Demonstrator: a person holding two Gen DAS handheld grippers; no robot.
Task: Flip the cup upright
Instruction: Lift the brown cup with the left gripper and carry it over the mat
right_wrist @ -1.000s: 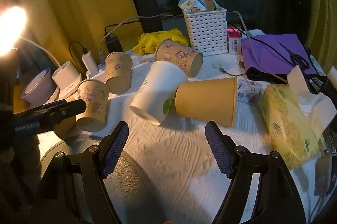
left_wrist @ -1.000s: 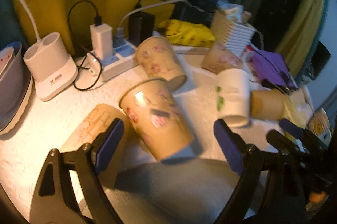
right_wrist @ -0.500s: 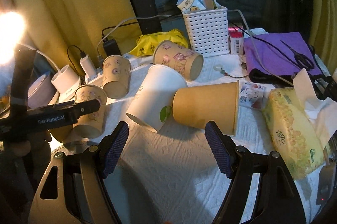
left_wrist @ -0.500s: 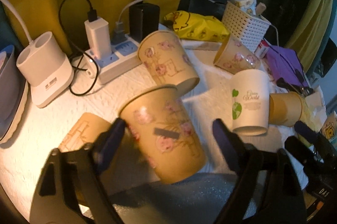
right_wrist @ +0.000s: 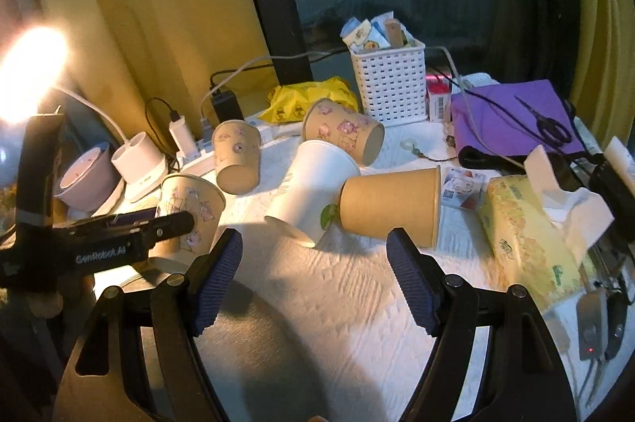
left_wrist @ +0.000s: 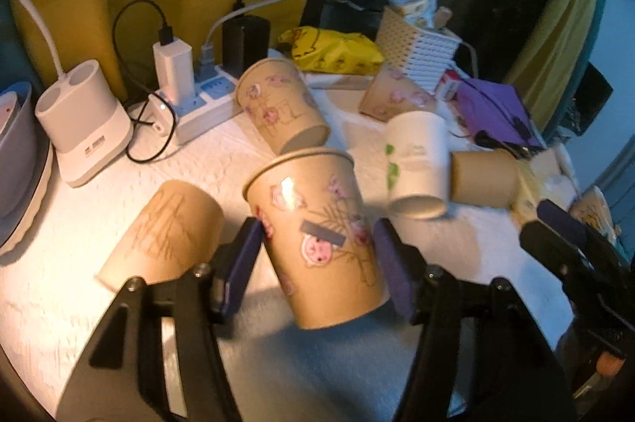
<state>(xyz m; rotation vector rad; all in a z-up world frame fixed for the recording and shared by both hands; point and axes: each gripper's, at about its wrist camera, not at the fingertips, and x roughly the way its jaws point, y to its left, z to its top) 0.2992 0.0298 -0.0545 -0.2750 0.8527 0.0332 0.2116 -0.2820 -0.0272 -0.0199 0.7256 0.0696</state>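
Now the left claw (left_wrist: 317,263) grips a pig-print cup (left_wrist: 317,235), rim up and tilted (base off the tabletop (left_wrist: 79,303)); the right claw (right_wrist: 313,275) hangs spread, empty, near a white cup (right_wrist: 313,184).

Pig-print paper cup (left_wrist: 317,239), rim up, tilted, between tool pads (left_wrist: 244,263)

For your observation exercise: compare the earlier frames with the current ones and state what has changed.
The left gripper moved forward and shut on the pig cup, which it had only straddled. The cup stands mouth up, tilted. The right gripper stays open; the white cup and plain cup lie unmoved.
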